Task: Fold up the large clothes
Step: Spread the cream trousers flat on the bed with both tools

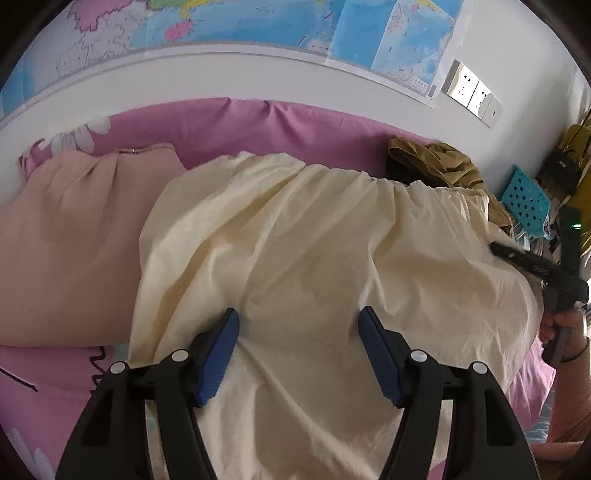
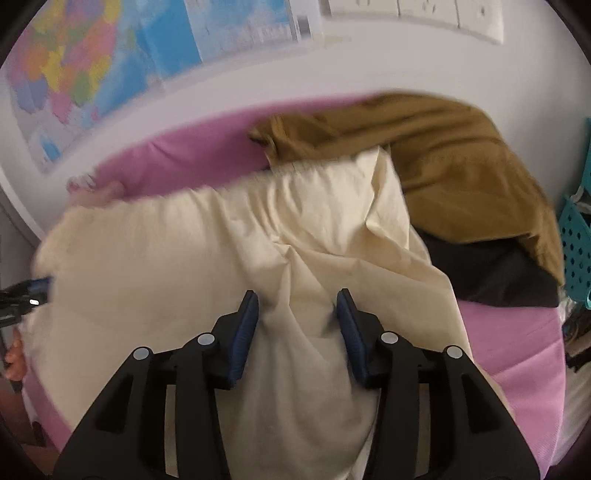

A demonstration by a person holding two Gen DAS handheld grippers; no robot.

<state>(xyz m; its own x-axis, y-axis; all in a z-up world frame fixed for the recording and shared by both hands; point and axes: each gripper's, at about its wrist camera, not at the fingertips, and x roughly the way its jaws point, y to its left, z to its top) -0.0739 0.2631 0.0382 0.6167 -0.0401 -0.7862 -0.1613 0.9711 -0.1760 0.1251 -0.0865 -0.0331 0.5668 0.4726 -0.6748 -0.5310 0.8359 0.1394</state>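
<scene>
A large cream garment [image 1: 295, 229] lies spread and wrinkled over the pink bed sheet [image 1: 295, 125]. My left gripper [image 1: 298, 312] hovers just above it, open, with its blue pads clear of the cloth. In the right wrist view the same cream garment [image 2: 166, 251] has one corner folded back, and a ridge of it runs up between the fingers of my right gripper [image 2: 297, 293]. That gripper is open and its pads do not press the cloth. This view is motion-blurred. A hand [image 1: 565, 325] holds the right gripper's handle at the cloth's right edge.
A peach cushion [image 1: 74, 240] lies left of the cream garment. A brown garment [image 2: 461, 166] and a black one [image 2: 498, 273] are heaped at the back right. A teal perforated basket [image 1: 524, 195] stands off the bed's right end. A wall with maps [image 1: 258, 22] and sockets [image 1: 472, 92] runs behind.
</scene>
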